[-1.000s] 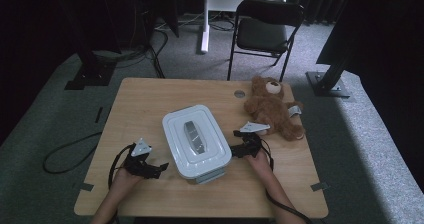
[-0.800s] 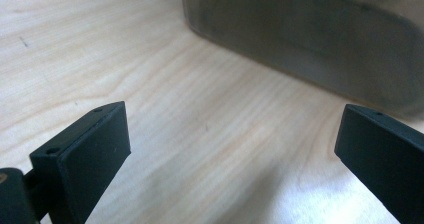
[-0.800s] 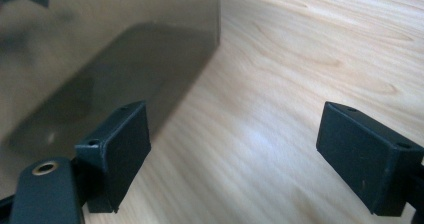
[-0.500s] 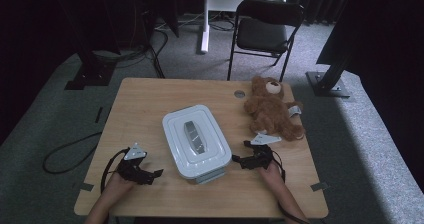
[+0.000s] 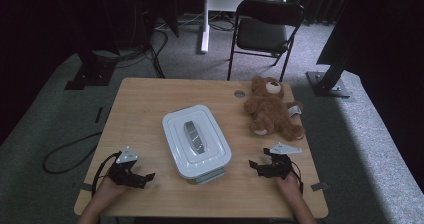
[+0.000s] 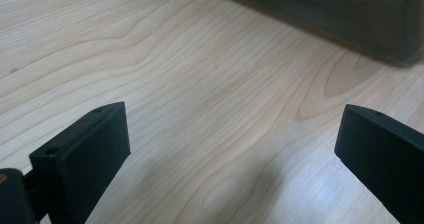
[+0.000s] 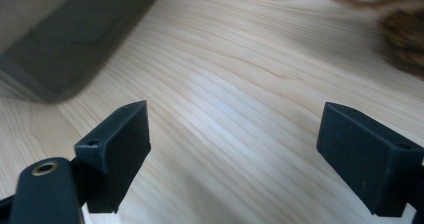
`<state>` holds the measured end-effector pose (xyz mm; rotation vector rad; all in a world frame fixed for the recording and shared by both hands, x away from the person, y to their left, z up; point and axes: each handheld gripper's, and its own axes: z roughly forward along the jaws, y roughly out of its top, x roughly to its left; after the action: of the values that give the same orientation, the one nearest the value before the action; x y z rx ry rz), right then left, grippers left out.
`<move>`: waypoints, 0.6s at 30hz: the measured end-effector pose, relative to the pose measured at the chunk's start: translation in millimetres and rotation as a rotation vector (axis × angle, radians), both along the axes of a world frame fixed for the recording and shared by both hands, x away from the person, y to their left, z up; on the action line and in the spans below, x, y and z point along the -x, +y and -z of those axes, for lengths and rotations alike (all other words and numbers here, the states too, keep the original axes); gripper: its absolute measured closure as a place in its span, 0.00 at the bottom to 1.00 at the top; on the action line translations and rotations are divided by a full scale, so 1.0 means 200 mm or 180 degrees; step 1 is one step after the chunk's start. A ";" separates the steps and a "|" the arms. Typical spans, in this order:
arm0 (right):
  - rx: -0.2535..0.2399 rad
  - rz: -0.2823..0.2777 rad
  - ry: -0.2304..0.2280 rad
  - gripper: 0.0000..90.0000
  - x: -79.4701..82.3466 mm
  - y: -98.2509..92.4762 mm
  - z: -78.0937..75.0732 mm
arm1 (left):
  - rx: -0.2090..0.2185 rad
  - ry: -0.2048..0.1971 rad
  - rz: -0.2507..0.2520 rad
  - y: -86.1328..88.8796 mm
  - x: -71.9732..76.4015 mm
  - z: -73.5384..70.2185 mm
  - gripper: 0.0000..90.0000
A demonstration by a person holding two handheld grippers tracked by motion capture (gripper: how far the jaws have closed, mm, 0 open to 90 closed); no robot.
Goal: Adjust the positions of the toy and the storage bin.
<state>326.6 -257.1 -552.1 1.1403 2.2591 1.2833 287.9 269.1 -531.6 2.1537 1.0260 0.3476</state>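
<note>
Plainly, the lidded white plastic box (image 5: 196,142) sits mid-table between both grippers. Left gripper (image 5: 146,177) and right gripper (image 5: 256,167) rest apart from it, jaws spread and empty. It looks rigid, light and smooth; the lid's rim or central handle (image 5: 195,137) seems likeliest to offer purchase.

Left gripper (image 5: 144,177) agape; right gripper (image 5: 256,167) agape, both low.

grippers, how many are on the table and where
2. The left gripper is at the near left of the table, the right gripper at the near right, one on each side of the white box. Both are open.
</note>
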 end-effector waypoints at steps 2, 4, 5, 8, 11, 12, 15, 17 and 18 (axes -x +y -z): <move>0.0101 0.0099 -0.0010 0.15 0.02 -0.03 0.00 | 0.0066 0.0030 -0.0031 0.03 0.01 -0.01 0.02; 0.0091 0.0165 0.0031 0.15 0.03 -0.06 0.01 | 0.0115 0.0045 -0.0036 0.05 0.03 -0.03 0.02; 0.0104 0.0228 0.0031 0.15 0.03 -0.08 0.01 | 0.0128 0.0035 -0.0032 0.06 0.03 -0.04 0.02; 0.0142 0.0352 0.0014 0.15 0.05 -0.12 0.01 | 0.0189 0.0012 -0.0052 0.07 0.04 -0.07 0.02; 0.0232 0.0510 0.0014 0.15 0.06 -0.16 0.02 | 0.0209 0.0000 -0.0079 0.06 0.04 -0.10 0.02; 0.0263 0.0552 0.0037 0.15 0.06 -0.18 0.02 | 0.0200 -0.0012 -0.0077 0.06 0.04 -0.11 0.02; 0.0314 0.0631 0.0073 0.15 0.07 -0.20 0.03 | 0.0210 -0.0090 -0.0069 0.04 0.04 -0.15 0.02; 0.0373 0.0671 0.0118 0.15 0.06 -0.21 0.03 | 0.0258 -0.0122 -0.0066 0.03 0.04 -0.18 0.02; 0.0368 0.0680 0.0115 0.15 0.07 -0.22 0.03 | 0.0271 -0.0122 -0.0050 0.03 0.03 -0.20 0.02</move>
<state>313.4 -300.1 -558.3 1.3298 2.1368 1.0447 281.6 274.1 -492.5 2.0565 1.0187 0.3453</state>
